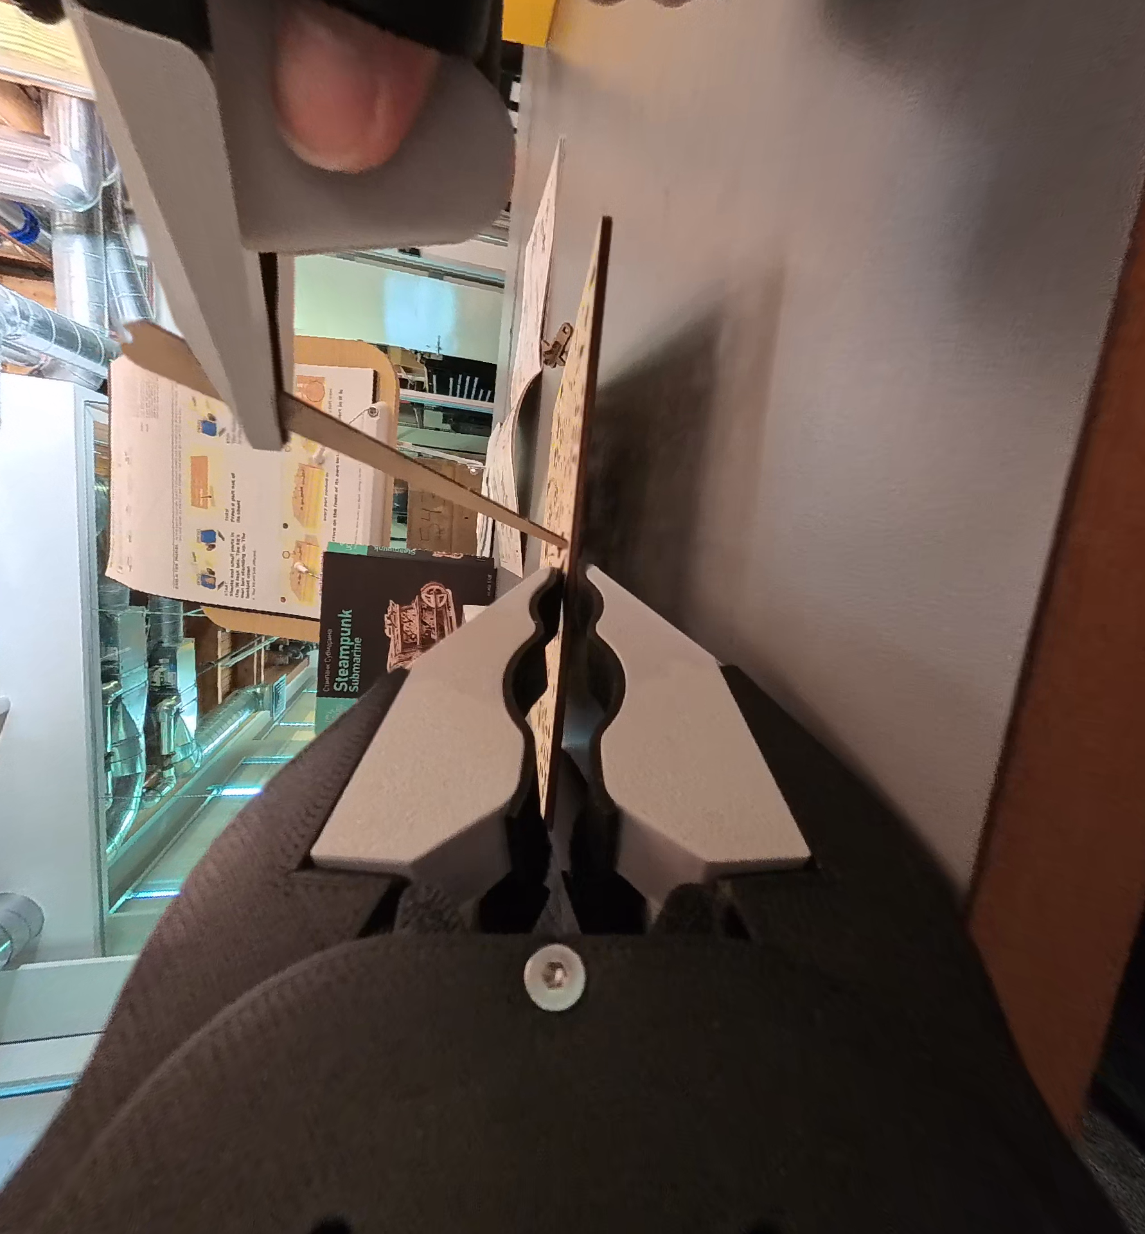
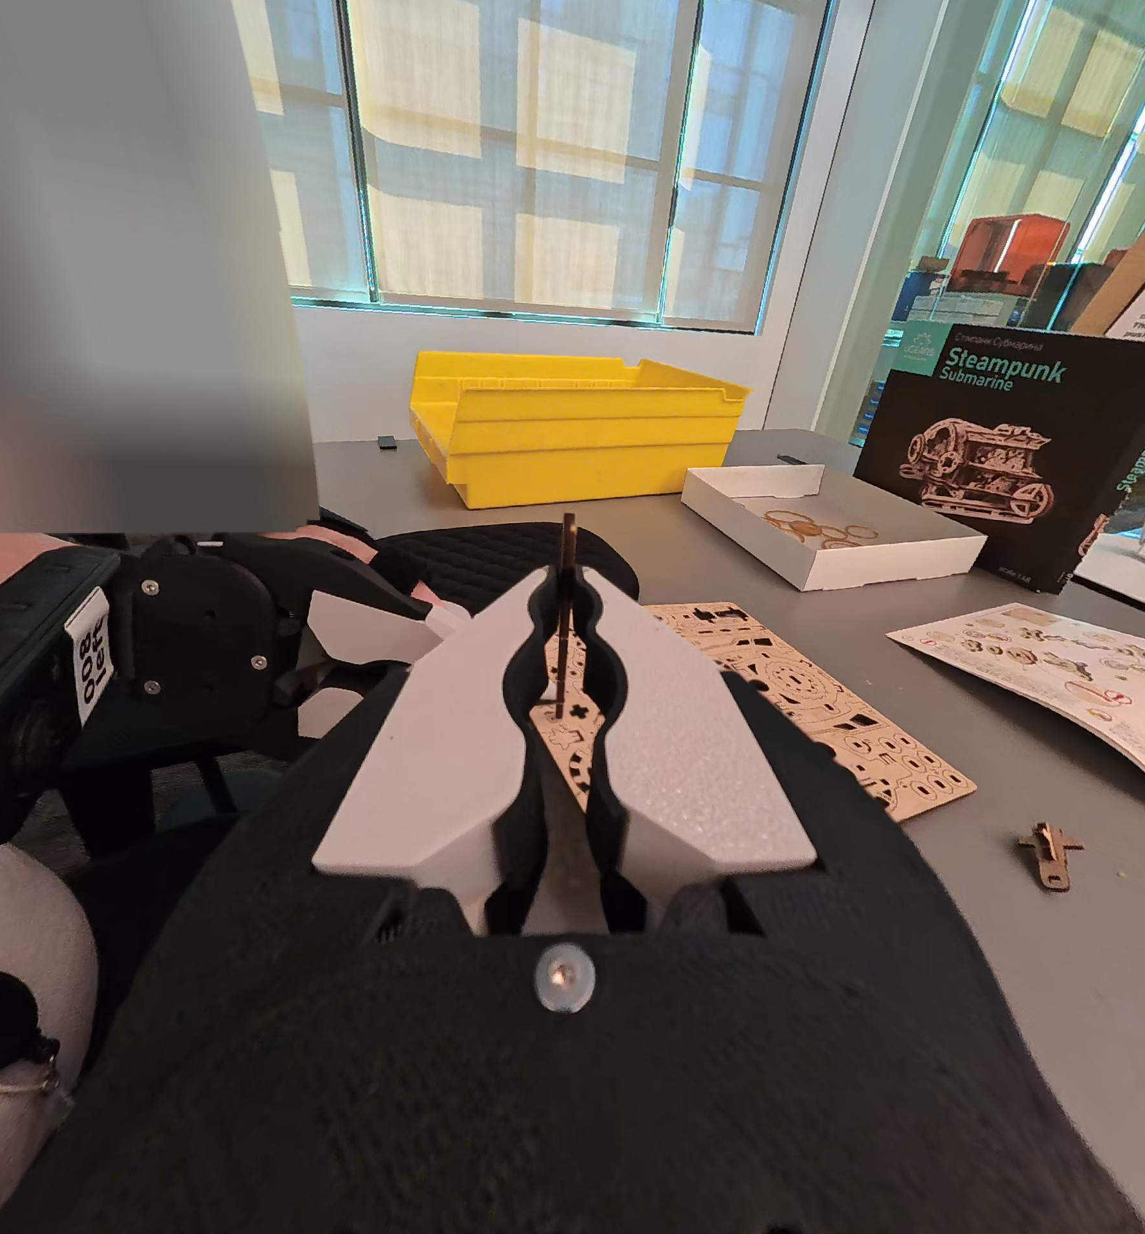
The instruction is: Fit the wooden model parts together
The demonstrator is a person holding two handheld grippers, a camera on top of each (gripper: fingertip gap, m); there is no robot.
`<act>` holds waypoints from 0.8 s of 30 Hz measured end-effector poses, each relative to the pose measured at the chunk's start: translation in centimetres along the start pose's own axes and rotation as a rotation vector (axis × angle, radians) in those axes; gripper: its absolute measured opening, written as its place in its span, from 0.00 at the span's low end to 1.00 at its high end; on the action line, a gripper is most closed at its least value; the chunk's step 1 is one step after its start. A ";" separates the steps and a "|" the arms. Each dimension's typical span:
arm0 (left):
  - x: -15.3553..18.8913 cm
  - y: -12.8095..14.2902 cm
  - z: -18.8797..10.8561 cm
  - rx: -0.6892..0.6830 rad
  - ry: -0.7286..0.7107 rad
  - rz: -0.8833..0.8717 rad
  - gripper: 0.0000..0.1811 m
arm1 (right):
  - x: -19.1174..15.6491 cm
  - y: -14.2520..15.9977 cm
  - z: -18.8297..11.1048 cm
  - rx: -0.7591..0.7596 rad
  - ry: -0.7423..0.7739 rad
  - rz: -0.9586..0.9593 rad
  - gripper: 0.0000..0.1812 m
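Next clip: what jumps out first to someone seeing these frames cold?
The right claw, mid-frame, is shut on a thin wooden strip seen edge-on. The left claw clamps a laser-cut wooden sheet by its edge, the strip's tip touching it. Behind sit a yellow bin and a white tray on the grey table.

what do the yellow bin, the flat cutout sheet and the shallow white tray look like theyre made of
Yellow open-fronted bin: likely moulded plastic, with an even colour, a slight sheen and stepped ribs.
Flat pale cutout sheet: thin plywood, seemingly laser-cut, given its tan face and dark-edged holes.
Shallow white tray: probably matte cardboard with thin folded walls; it holds thin wooden rings.
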State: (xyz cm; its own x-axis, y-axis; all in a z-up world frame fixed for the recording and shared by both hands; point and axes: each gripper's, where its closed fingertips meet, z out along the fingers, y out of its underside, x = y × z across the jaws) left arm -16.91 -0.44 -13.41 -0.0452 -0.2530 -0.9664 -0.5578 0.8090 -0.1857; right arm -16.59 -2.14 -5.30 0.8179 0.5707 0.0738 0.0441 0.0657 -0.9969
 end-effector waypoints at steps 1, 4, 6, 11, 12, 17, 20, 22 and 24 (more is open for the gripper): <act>0.0 0.0 0.0 -0.001 0.004 -0.003 0.01 | 0.1 0.0 0.0 -0.002 0.002 0.004 0.02; 0.3 0.2 0.2 -0.011 0.034 -0.018 0.01 | 0.3 0.4 0.1 -0.020 0.008 0.018 0.02; 0.5 0.3 0.3 -0.021 0.051 -0.026 0.02 | 0.3 0.6 0.3 -0.030 0.009 0.021 0.02; 0.5 0.4 0.3 -0.023 0.053 -0.027 0.02 | 0.5 0.6 0.2 -0.030 0.014 0.029 0.02; 0.5 0.4 0.3 -0.023 0.053 -0.026 0.02 | 0.5 0.6 0.2 -0.030 0.015 0.027 0.02; 0.5 0.4 0.3 -0.024 0.049 -0.026 0.02 | 0.4 0.6 0.1 -0.028 0.015 0.024 0.02; 0.4 0.4 0.3 -0.025 0.046 -0.026 0.02 | 0.5 0.6 0.1 -0.027 0.015 0.030 0.02; 0.4 0.4 0.3 -0.025 0.045 -0.026 0.02 | 0.5 0.6 0.1 -0.027 0.017 0.029 0.02; 0.4 0.4 0.3 -0.025 0.044 -0.025 0.02 | 0.5 0.6 0.1 -0.027 0.019 0.025 0.02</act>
State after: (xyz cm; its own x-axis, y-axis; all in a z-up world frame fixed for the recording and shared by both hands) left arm -16.92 -0.03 -13.93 -0.0665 -0.2966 -0.9527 -0.5797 0.7886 -0.2050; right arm -16.20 -1.72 -5.85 0.8297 0.5562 0.0481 0.0383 0.0293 -0.9988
